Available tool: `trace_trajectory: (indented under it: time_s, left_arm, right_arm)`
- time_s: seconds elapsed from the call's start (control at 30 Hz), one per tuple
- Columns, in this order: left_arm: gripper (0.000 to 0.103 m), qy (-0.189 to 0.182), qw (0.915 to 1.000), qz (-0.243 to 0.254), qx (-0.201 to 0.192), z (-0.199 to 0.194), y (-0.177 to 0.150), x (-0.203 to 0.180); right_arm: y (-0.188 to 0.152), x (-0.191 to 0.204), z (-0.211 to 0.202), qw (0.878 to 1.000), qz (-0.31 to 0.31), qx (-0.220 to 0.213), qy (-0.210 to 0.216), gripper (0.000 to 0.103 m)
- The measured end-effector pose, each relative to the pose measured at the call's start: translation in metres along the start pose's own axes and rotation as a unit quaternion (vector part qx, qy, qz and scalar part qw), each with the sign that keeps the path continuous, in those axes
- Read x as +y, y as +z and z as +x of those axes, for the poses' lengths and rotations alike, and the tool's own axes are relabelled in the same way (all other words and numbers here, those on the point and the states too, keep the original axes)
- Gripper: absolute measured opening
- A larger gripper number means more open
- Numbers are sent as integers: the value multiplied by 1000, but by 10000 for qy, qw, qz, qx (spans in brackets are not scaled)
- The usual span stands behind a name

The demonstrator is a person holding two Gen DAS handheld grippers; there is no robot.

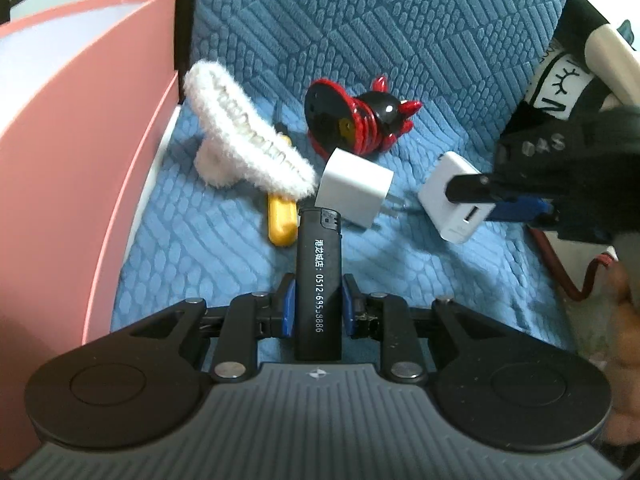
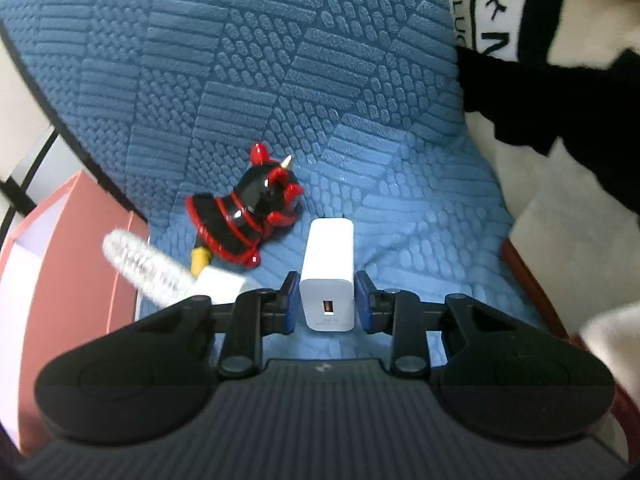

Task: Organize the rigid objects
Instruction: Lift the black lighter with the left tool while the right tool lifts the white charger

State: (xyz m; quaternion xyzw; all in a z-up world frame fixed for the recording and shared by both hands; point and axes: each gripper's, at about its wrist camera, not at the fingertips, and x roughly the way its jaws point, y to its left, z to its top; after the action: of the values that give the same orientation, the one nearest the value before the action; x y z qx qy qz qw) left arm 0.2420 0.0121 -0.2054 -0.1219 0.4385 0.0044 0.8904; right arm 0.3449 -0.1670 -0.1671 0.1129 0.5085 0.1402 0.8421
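Left gripper [image 1: 319,300] clamped on black lighter [image 1: 319,280], held lengthwise between blue pads. Right gripper [image 2: 327,300] closed on white USB charger [image 2: 328,280], port end facing camera. Ahead of left gripper on blue quilted cushion [image 1: 400,40]: second white charger [image 1: 354,188], yellow-handled tool [image 1: 282,220], fluffy white clip [image 1: 248,136], red-black figurine [image 1: 360,120]; pink box [image 1: 100,100] at far left.

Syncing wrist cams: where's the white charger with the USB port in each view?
Left wrist: white charger with the USB port at right of centre, clamped in the right tongs reaching in from the right edge.
Right wrist: same charger at centre, between the blue pads of those tongs, port facing the camera.
Shared landmark: red-and-black figurine on the blue textured cover, beyond the charger.
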Motion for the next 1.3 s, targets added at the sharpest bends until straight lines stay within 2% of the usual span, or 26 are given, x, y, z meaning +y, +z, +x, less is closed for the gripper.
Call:
trace_trajectory:
  time_s: [0.4,0.5,0.63,0.77,1.03,1.3]
  left_arm:
    - [27,-237,9994,-245,-3,-28,-8,12]
    - [27,-234,9992,-307,60,-33,-13,14]
    - [27,-228,9989,-411,54,-39,-18,17]
    - [27,-234,9992,-332,51,-44,-22,16]
    - [27,-282,9991,-306,59,-51,-24,22]
    - [27,-274,9993,-237,26,-52,-26,22]
  right_arm:
    - [-52,7,-40,9996,-158,-48,-210,32]
    - [-64,5,-53,9995,-72,-105,-298,32]
    - [-81,1,-66,9996,200,-53,-176,32]
    - [-100,0,-74,9996,157,-28,-219,32]
    - [-113,1,-71,9993,-132,-35,-337,33]
    - [-116,-11,-51,9999,-56,28,-115,34]
